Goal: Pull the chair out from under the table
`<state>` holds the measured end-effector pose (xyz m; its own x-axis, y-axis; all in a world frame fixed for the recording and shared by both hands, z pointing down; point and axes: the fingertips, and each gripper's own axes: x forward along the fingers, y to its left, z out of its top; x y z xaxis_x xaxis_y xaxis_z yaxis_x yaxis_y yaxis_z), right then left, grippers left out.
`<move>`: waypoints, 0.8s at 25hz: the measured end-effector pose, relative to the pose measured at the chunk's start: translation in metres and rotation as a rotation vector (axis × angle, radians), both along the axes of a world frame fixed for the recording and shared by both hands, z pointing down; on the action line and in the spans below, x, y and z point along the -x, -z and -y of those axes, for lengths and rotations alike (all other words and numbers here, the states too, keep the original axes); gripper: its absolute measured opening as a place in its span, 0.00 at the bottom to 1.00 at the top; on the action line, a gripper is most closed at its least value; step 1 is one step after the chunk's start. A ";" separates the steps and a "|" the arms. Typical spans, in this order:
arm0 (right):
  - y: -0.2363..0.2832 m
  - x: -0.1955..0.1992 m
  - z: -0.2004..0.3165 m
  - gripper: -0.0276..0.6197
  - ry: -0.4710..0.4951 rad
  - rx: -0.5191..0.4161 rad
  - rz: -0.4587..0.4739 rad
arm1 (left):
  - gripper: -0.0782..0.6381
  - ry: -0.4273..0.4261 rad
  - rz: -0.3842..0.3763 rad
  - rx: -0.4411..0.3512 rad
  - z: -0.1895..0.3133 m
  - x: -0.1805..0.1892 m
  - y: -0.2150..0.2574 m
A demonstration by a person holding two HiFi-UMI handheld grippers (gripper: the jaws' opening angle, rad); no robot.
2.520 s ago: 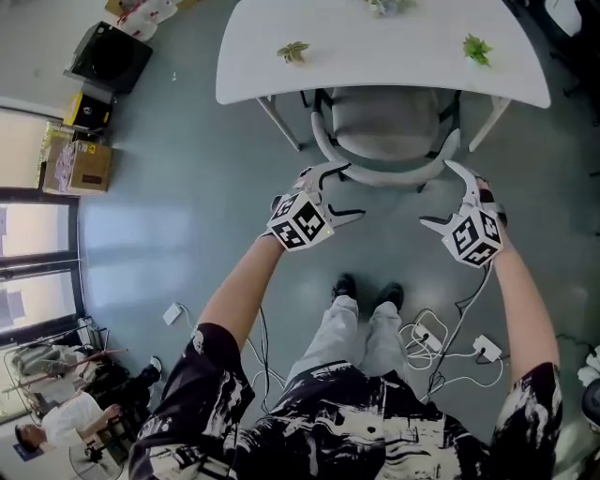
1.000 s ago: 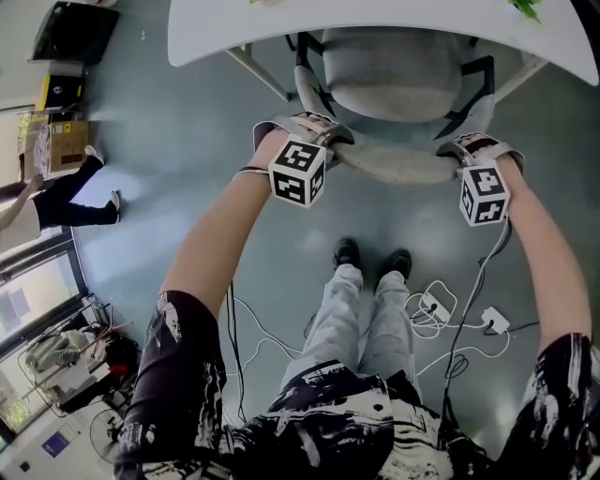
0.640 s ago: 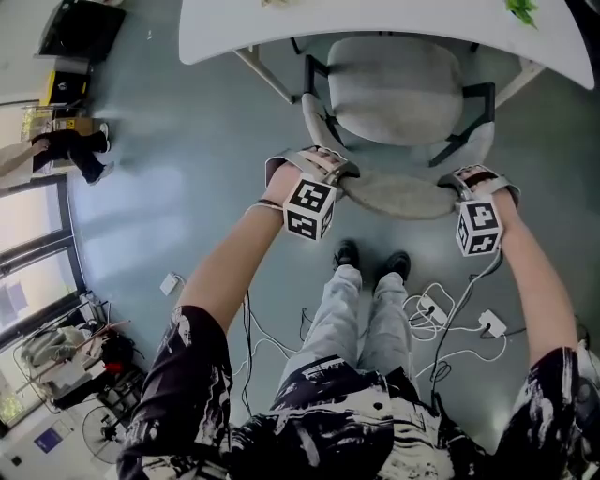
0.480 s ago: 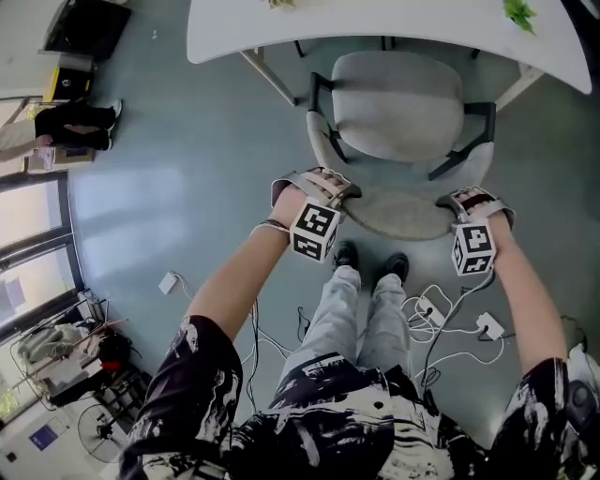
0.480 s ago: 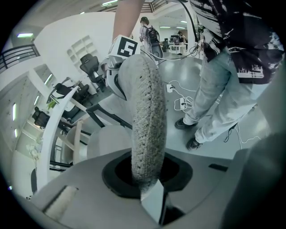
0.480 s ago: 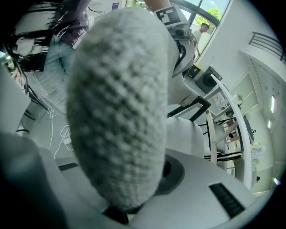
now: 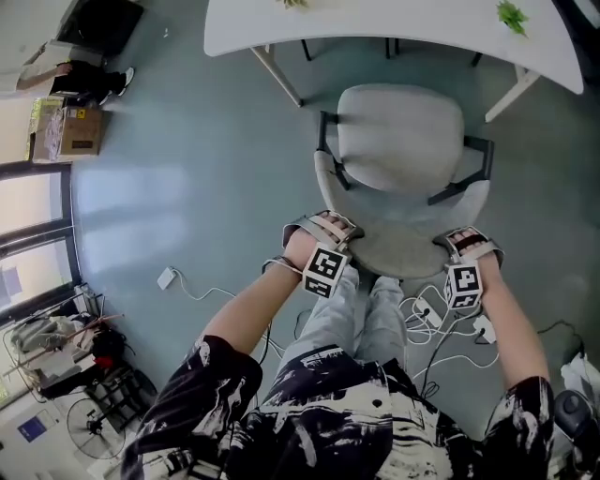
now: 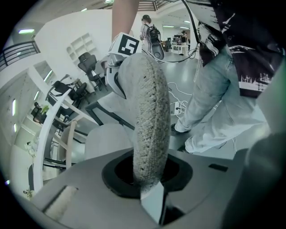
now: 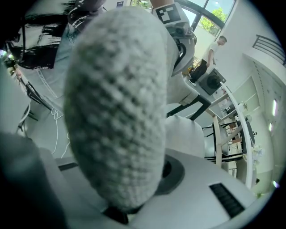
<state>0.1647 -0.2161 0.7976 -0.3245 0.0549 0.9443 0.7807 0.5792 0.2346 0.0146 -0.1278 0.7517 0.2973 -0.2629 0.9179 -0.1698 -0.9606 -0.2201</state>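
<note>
The grey upholstered chair (image 7: 398,141) with black armrests stands in front of the white table (image 7: 375,26), its seat fully in the open. Its curved backrest (image 7: 403,251) is nearest me. My left gripper (image 7: 327,229) is shut on the backrest's left end, and my right gripper (image 7: 461,244) is shut on its right end. In the left gripper view the backrest's knitted edge (image 8: 149,112) runs up from between the jaws. In the right gripper view the backrest (image 9: 117,107) fills the middle, pinched at the bottom.
My legs (image 7: 366,309) are right behind the chair. Cables and power strips (image 7: 441,328) lie on the floor at my right foot. Slanted table legs (image 7: 277,75) flank the chair. A cardboard box (image 7: 80,131) and a person (image 7: 80,75) are far left.
The chair has slid out from under the table toward me. Both grippers came back with the backrest, still shut on it.
</note>
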 end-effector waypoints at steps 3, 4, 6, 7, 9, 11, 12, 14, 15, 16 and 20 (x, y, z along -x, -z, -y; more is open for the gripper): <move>-0.001 -0.013 -0.023 0.14 -0.008 -0.007 -0.002 | 0.20 0.002 0.007 0.008 -0.023 -0.013 0.000; -0.001 -0.018 -0.031 0.14 -0.012 -0.008 -0.002 | 0.20 0.002 0.009 0.010 -0.030 -0.017 -0.001; -0.001 -0.027 -0.046 0.14 -0.017 -0.007 -0.001 | 0.20 0.001 0.013 0.014 -0.044 -0.026 -0.001; -0.002 -0.032 -0.053 0.14 -0.020 -0.007 -0.001 | 0.20 0.000 0.014 0.017 -0.051 -0.031 -0.002; -0.002 -0.042 -0.066 0.14 -0.023 -0.006 -0.004 | 0.20 -0.006 0.013 0.024 -0.063 -0.039 -0.002; -0.002 -0.051 -0.080 0.14 -0.022 -0.003 -0.008 | 0.20 -0.014 0.009 0.033 -0.076 -0.048 -0.002; -0.003 -0.055 -0.085 0.14 -0.021 -0.005 -0.009 | 0.20 -0.017 0.007 0.036 -0.081 -0.052 -0.002; -0.004 -0.062 -0.095 0.14 -0.021 -0.011 -0.008 | 0.20 -0.017 0.007 0.037 -0.091 -0.058 -0.003; -0.004 -0.064 -0.100 0.14 -0.021 -0.013 -0.007 | 0.20 -0.016 0.009 0.037 -0.096 -0.060 -0.003; -0.004 -0.067 -0.104 0.14 -0.021 -0.014 -0.008 | 0.20 -0.015 0.009 0.038 -0.100 -0.063 -0.003; -0.004 -0.075 -0.115 0.14 -0.010 -0.016 -0.007 | 0.20 0.001 0.010 0.044 -0.112 -0.071 -0.003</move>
